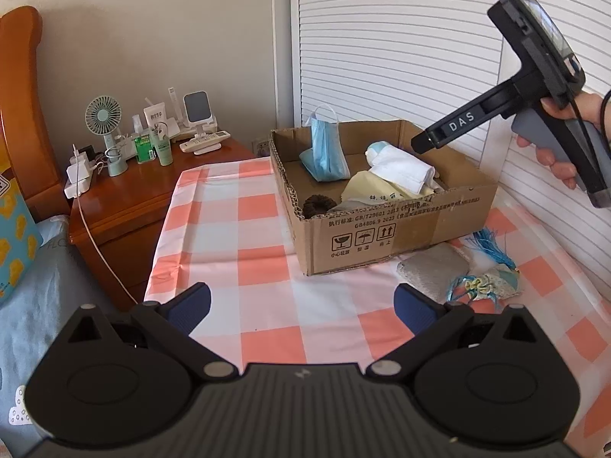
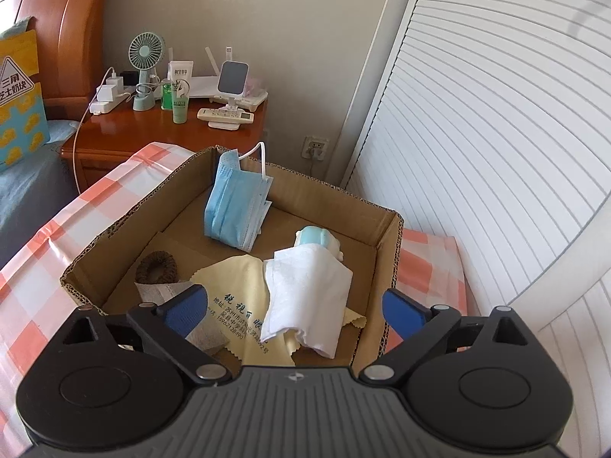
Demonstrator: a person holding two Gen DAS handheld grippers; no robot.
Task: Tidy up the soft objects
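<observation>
From the left wrist, the cardboard box (image 1: 382, 206) is the landmark: it sits on a table covered by an orange-and-white checked cloth (image 1: 259, 236). Inside the box lie a blue face mask (image 1: 326, 149) leaning on the far wall, a folded white cloth (image 1: 403, 170), a pale yellow cloth (image 1: 376, 191) and a dark brown scrunchie (image 1: 319, 204). Just outside the box's near right corner rest a grey pouch (image 1: 433, 269) and a patterned sachet with blue cords (image 1: 492, 284). Left of the box stands a wooden nightstand (image 1: 126, 198) (crowded with a small green fan (image 1: 103, 114), bottles and a remote). Behind the box are a beige wall and white louvred doors (image 1: 401, 45). The left gripper (image 1: 301, 311) hangs over the cloth in front of the box, its jaws apart and empty. The right gripper (image 1: 422, 143), in a hand (image 1: 565, 141), is seen side-on above the box's far right.

From the right wrist, the right gripper (image 2: 296, 309) hovers over the box (image 2: 385, 252), jaws spread wide with nothing pinched. The white cloth (image 2: 305, 290) lies between them on the yellow cloth (image 2: 236, 286), free of the pads. The mask (image 2: 236, 206) leans at the back; the scrunchie (image 2: 156, 267) sits at the box's left.
</observation>
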